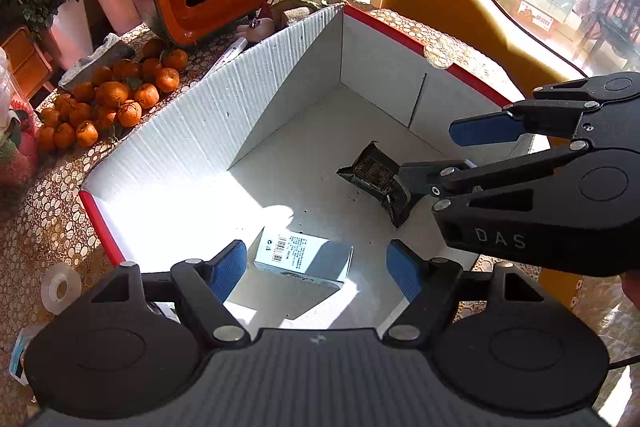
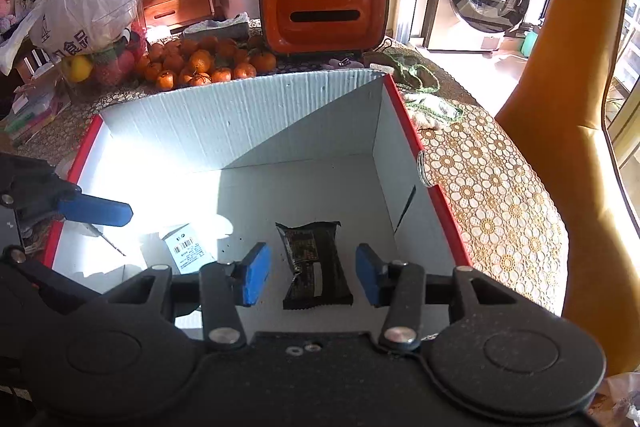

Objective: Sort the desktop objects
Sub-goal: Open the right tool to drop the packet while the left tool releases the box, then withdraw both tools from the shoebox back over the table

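**White carton, two items lodged**

White corrugated cardboard box with red rim [image 2: 416, 143], on the lace-covered counter [image 2: 492, 187]: serves as the sorting bin. Right tongs [image 2: 312, 277], spread open and empty, above the dark foil snack packet [image 2: 312, 259] lying on the box floor. Left tongs [image 1: 316, 269], likewise open and empty, above the small white printed carton [image 1: 304, 259], lying on its side. Packet lettering unreadable; glare washes out the box's left corner.

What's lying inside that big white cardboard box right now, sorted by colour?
Dark: 1, the black snack packet
White: 1, the small white carton
Total: 2, both on the floor of the box
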A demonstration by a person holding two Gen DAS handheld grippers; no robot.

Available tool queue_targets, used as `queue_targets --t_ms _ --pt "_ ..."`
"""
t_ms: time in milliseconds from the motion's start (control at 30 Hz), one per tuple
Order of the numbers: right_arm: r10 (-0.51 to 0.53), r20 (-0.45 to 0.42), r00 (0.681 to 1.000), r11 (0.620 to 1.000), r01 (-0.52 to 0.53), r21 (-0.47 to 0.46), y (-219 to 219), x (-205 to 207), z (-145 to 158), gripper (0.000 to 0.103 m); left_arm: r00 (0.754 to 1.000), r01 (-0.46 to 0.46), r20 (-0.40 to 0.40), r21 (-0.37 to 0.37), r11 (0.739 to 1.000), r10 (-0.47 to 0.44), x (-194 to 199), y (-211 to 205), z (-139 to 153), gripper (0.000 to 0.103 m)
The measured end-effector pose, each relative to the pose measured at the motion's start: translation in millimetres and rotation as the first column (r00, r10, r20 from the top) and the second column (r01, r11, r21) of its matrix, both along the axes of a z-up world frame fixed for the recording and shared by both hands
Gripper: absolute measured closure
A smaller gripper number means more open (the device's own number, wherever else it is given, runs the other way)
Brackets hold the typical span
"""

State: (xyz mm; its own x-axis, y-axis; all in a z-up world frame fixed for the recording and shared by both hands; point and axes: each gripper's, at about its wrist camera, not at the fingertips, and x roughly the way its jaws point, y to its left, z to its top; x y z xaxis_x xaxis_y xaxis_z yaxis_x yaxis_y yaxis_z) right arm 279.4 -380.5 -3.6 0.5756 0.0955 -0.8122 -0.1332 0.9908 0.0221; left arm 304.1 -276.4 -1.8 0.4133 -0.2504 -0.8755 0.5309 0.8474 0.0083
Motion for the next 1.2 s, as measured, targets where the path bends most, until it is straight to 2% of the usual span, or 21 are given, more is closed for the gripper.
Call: queue_targets --t_ms 433,633,700,1100,1200 --pt "0.022 0.098 0.995 0.999 -0.025 0.027 6.5 -46.1 40.5 0.044 0.994 -0.048 0.098 -0.089 0.995 0.056 -52.2 35.2 45.8 0.027" --pt "0.049 0.143 0.989 0.998 -0.055 0.038 14.7 -68.9 55.2 0.042 0.984 -0.080 0.150 -0.135 0.988 0.100 -80.0 54.8 61.9 0.026" --pt "0.061 0.157 0.986 0.997 -0.068 0.044 19.2 -77.5 58.8 0.042 0.978 -0.098 0.167 -0.144 0.985 0.121 -89.2 61.3 66.0 0.023" --pt "0.109 0.228 0.967 0.991 -0.125 0.057 43.2 -128.4 72.8 0.034 0.947 -0.171 0.238 -0.199 0.965 0.217 -137.8 105.5 73.1 0.018" --pt "0.117 0.245 0.962 0.989 -0.135 0.059 49.8 -140.5 73.9 0.034 0.941 -0.192 0.235 -0.215 0.957 0.242 -147.5 116.7 72.4 0.018"
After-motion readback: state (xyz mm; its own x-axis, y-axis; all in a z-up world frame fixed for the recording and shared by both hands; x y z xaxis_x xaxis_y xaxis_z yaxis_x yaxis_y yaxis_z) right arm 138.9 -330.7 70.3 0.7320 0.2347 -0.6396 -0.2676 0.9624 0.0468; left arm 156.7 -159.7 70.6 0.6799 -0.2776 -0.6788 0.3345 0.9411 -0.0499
